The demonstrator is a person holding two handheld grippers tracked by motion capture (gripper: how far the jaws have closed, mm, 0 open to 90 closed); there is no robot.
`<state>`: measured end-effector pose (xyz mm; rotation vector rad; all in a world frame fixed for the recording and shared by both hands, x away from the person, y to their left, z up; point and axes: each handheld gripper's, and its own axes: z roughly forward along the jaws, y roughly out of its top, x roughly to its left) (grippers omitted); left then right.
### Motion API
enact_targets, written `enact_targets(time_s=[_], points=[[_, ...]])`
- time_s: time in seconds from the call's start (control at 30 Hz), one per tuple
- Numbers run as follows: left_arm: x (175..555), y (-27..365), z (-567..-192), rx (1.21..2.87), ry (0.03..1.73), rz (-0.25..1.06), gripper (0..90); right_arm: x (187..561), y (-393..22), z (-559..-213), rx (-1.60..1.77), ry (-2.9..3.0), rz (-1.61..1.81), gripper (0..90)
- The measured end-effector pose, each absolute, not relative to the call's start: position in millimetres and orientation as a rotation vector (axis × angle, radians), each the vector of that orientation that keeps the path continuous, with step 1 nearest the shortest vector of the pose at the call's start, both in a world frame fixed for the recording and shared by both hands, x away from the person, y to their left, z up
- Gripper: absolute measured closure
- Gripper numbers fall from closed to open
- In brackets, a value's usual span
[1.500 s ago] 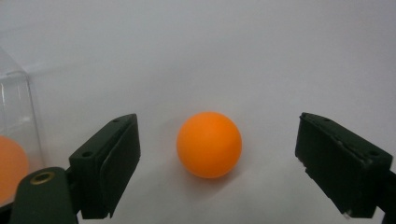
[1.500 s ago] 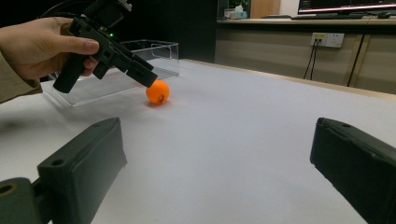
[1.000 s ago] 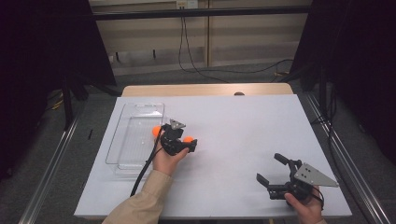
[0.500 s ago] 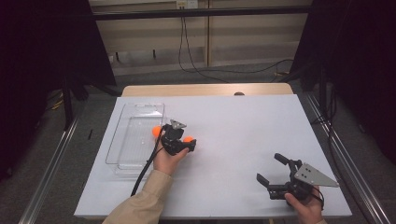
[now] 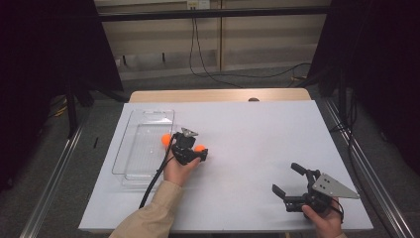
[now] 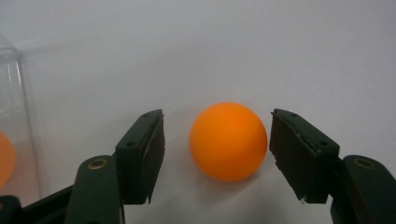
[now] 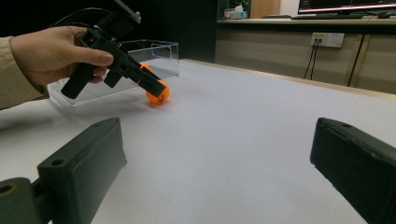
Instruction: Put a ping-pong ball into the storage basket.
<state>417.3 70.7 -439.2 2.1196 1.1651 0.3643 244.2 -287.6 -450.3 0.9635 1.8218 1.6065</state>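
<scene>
Closing on an orange ball (image 5: pixel 200 148) is judged the step in hand. High view: the ball lies on the desk (image 5: pixel 257 129) just beside a clear tray (image 5: pixel 143 119), under the left gripper (image 5: pixel 185 148).

Left gripper view: the fingers (image 6: pixel 142 154) have just been closing, gaps remaining either side of the ball; nothing is gripped. Further closing is needed before lifting.

Right gripper view: the right gripper (image 7: pixel 219 172) is held wide open and empty.

Bright tabletop, dark surroundings, sharp focus.
</scene>
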Motion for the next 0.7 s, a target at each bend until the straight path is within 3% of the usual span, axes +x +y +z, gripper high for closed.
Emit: enact_targets(time_s=[0.7], points=[[418.5,69.7,-441.6,2.114,1.171,0.358,38.3,244.1,-287.6,-450.3,0.964,1.821,1.607,2.5]])
